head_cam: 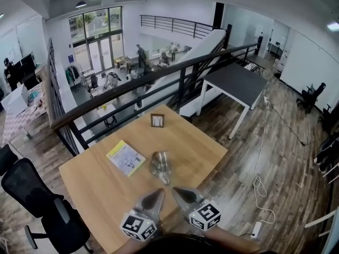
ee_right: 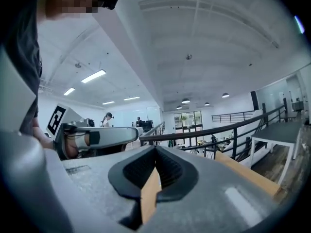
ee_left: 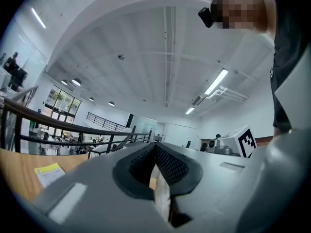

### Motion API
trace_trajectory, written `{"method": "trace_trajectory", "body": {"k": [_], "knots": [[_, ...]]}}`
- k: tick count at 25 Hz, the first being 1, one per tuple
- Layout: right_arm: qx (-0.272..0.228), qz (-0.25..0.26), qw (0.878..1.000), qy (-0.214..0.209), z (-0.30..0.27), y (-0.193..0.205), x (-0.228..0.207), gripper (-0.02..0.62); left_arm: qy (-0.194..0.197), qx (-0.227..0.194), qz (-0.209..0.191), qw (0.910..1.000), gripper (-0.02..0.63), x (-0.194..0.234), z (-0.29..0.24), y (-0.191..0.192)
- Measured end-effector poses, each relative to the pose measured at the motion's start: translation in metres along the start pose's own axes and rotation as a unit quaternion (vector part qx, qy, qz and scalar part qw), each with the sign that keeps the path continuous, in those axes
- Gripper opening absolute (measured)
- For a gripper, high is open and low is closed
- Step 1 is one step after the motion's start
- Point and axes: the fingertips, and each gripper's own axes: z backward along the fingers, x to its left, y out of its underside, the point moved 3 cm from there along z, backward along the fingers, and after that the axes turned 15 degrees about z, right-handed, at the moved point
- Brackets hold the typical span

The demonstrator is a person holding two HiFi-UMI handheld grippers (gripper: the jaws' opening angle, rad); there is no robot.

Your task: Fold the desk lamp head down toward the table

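Observation:
The desk lamp shows as a small silvery shape seen from above, standing near the middle of the wooden table. Both grippers hover side by side just in front of it, near the table's front edge. My left gripper is shut with nothing between its pads, and it points level over the table. My right gripper is shut and empty too. Neither touches the lamp. In the right gripper view, the left gripper's body lies across the left side.
A yellow booklet lies left of the lamp, and a small picture frame stands at the table's far edge. A black railing runs behind the table. A black office chair is at the left, and a dark table stands beyond.

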Motion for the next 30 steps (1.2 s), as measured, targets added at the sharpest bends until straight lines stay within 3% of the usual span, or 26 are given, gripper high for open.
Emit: {"method": "trace_trajectory", "body": {"k": [9, 18, 23, 30], "knots": [[-0.011, -0.022, 1.0, 0.005, 0.114, 0.014, -0.001, 0.003, 0.003, 0.008, 0.001, 1.0, 0.002, -0.092, -0.007, 0.065], [-0.033, -0.037, 0.998, -0.028, 0.203, 0.026, 0.048, 0.003, -0.049, 0.005, 0.002, 0.9988, 0.002, -0.168, 0.047, 0.124], [-0.044, -0.048, 0.997, -0.052, 0.227, 0.022, 0.079, 0.003, -0.078, -0.002, -0.006, 0.9969, 0.002, -0.192, 0.082, 0.13], [-0.053, -0.046, 0.996, -0.047, 0.243, 0.008, 0.124, 0.003, -0.07, -0.001, -0.02, 0.9973, 0.002, -0.209, 0.129, 0.132]]}}
